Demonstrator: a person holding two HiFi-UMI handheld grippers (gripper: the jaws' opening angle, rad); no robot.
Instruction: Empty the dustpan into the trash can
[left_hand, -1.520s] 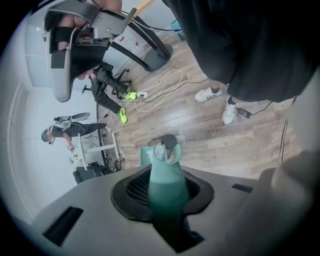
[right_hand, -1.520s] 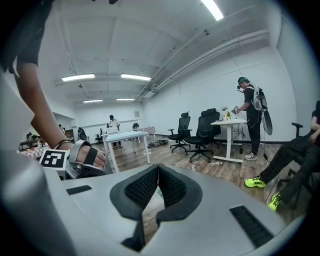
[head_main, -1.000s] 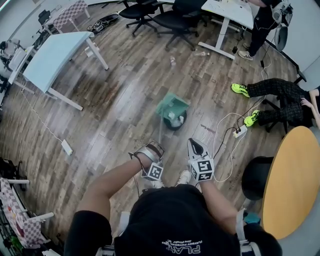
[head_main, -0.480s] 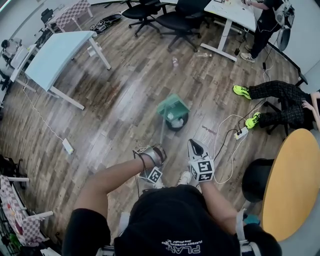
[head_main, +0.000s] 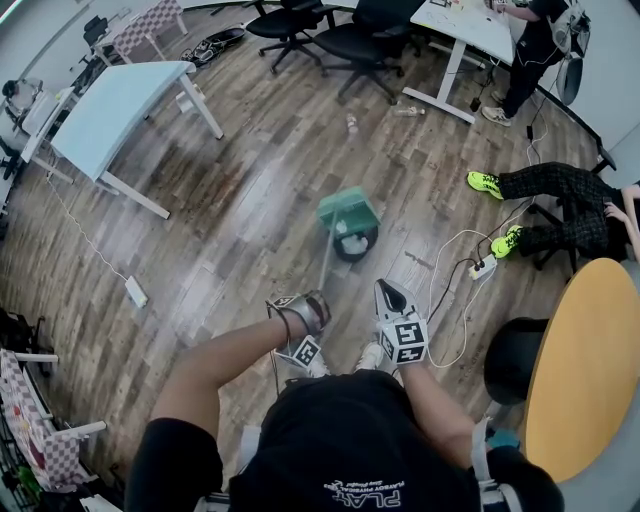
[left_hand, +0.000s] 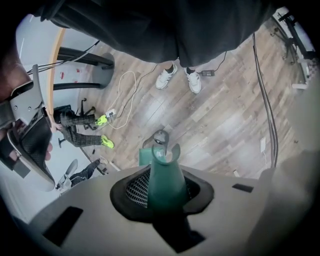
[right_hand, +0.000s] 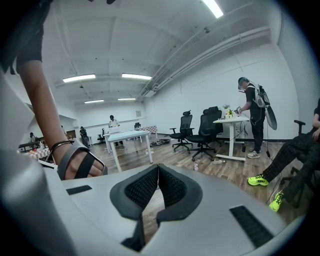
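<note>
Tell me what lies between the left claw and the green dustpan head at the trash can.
Only the thin handle of the dustpan, gripped by the left claw, over wood floor; the head view shows it.

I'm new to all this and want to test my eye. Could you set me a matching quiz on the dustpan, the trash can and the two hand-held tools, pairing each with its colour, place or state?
Things:
1. dustpan
2. trash can
3. left tool
4. right tool

Descriptions:
A. shut, with nothing between its jaws
B. black and round, standing on the wooden floor
C. clamped on a green handle
D. green, at the far rim of the can

Pairs: 1-D, 2-B, 3-C, 4-A
</note>
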